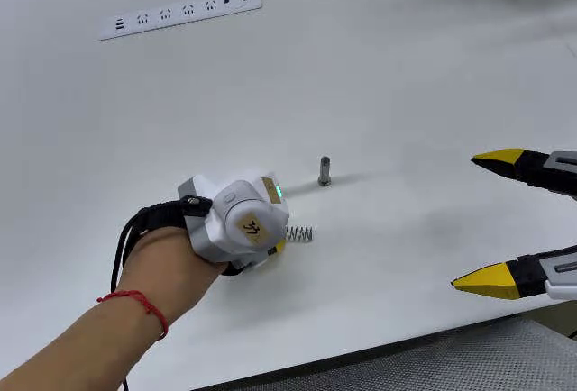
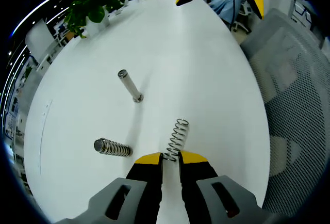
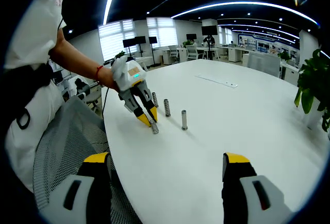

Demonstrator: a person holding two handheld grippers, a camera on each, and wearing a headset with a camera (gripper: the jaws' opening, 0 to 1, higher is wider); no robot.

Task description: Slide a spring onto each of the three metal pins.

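The loose spring [image 2: 176, 140] is pinched at its near end between the tips of the left gripper [image 2: 170, 157], just short of the upright bare pin [image 2: 130, 85]. A sprung pin [image 2: 112, 147] stands to the left. Well to the right, the right gripper [image 1: 469, 222] hovers over the white table [image 1: 406, 67], jaws spread wide and empty.

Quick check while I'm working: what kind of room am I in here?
Probably an open-plan office: a big white table, a mesh chair beside it, a potted plant, and rows of desks with monitors behind.
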